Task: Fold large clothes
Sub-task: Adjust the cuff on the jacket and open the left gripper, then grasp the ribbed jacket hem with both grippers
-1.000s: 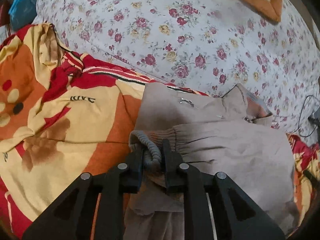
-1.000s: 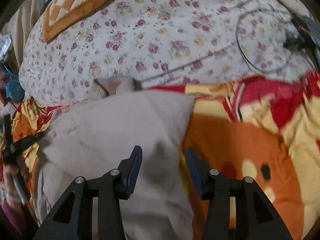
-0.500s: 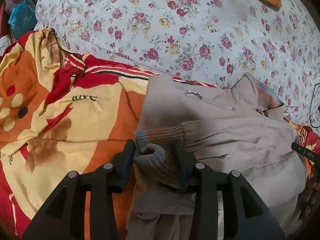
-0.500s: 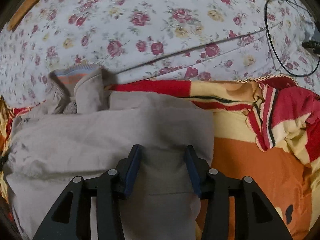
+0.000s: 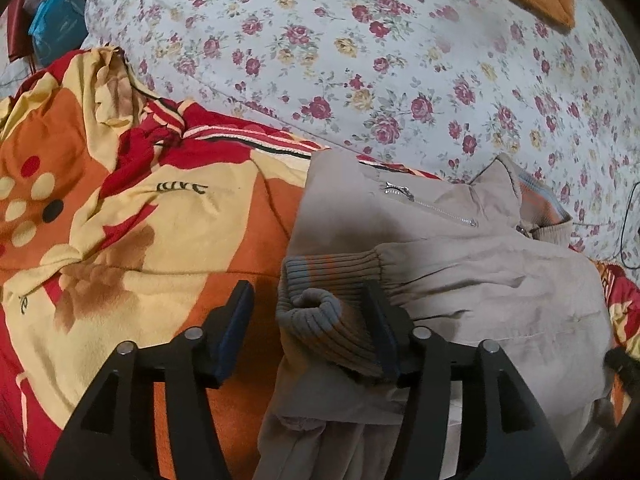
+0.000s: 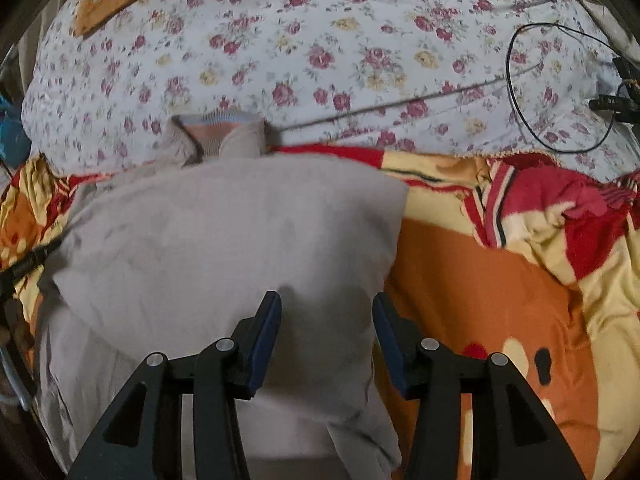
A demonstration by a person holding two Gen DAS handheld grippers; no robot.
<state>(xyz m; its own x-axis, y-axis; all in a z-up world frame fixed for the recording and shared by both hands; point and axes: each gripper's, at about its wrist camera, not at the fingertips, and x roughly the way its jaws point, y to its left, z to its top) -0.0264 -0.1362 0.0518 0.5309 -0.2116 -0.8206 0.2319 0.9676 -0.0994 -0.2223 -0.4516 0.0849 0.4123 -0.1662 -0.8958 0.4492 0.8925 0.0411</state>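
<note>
1. Beige cloth makes up the jacket (image 5: 472,280), which lies folded on an orange, yellow and red blanket (image 5: 120,240) spread over the bed; beyond it, toward the far edge of the bed, runs a white floral quilt (image 5: 360,40).
2. The left gripper (image 5: 308,312) points steeply down at the jacket's near left corner. Its jaws have just been opening and now stand apart.
3. Between them sits the ribbed cuff (image 5: 320,312) of a sleeve, rolled into a loop. The cuff rests against the right-hand finger, while a clear gap of blanket separates it from the left-hand finger, so nothing is clamped.
4. From the cuff the sleeve runs to the right across the top of the folded body. A silver zipper (image 5: 432,208) shows on the panel behind it, and the striped collar (image 5: 536,204) sits at the jacket's far right corner, just at the border of the quilt.
5. In the right wrist view the right gripper (image 6: 326,320) hovers with its jaws apart over the jacket's (image 6: 240,248) near right part. Smooth beige fabric lies between the fingers; whether the pads touch it cannot be told, and they do not pinch it.
6. The jacket's right edge falls close beside the right-hand finger, with orange blanket (image 6: 480,300) beyond.
7. A black cable (image 6: 516,92) loops on the quilt (image 6: 320,20) toward the far right corner of the bed.
</note>
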